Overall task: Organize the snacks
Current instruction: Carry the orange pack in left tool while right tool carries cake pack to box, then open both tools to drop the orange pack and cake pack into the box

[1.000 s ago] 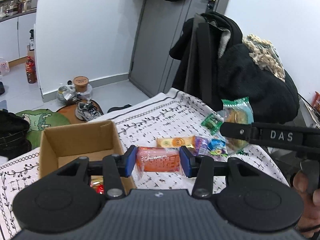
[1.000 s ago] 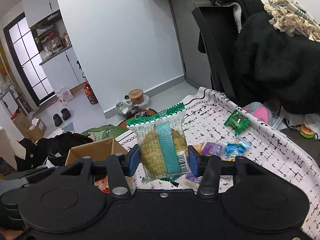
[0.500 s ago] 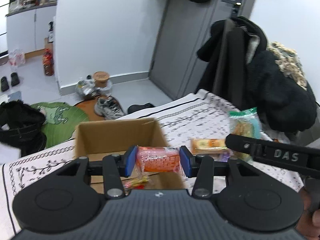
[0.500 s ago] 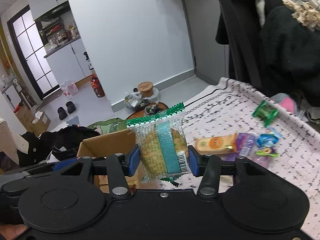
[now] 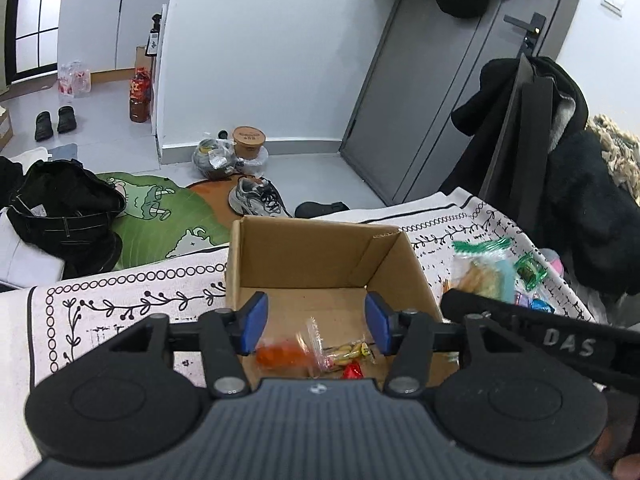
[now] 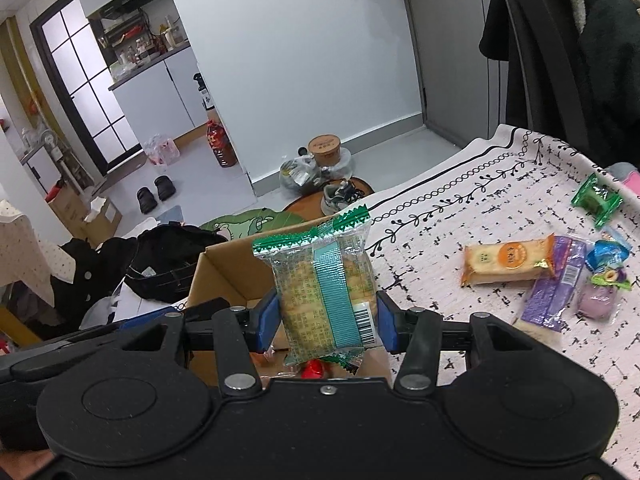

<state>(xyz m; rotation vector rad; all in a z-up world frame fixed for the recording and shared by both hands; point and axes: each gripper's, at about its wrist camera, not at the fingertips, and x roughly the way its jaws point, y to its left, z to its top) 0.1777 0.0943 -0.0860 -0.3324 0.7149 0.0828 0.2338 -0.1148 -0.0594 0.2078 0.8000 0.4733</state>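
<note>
The left tongs point(image 5: 316, 318) are wide open over the cardboard box point(image 5: 320, 256) and hold nothing. Below them, on the box floor, lie an orange snack pack point(image 5: 280, 354), a small yellow snack point(image 5: 346, 350) and a red candy point(image 5: 352, 370).

The right tongs point(image 6: 326, 320) are squeezed tight on a green cracker pack point(image 6: 326, 280). The pack stands up tall between the blue pads point(image 6: 267, 320), with its long side going up and down. It hangs just above the near right corner of the box, and the open box lies a little to the left and ahead of it. So I think the right tongs need to slide left a bit before letting go, or the pack may hit the box wall.

More snacks wait on the desk point(image 6: 460, 208) to the right: an orange biscuit pack point(image 6: 506, 260), a purple bar point(image 6: 554, 284) and a green candy point(image 6: 596, 198). The right tongs are nearer to those
</note>
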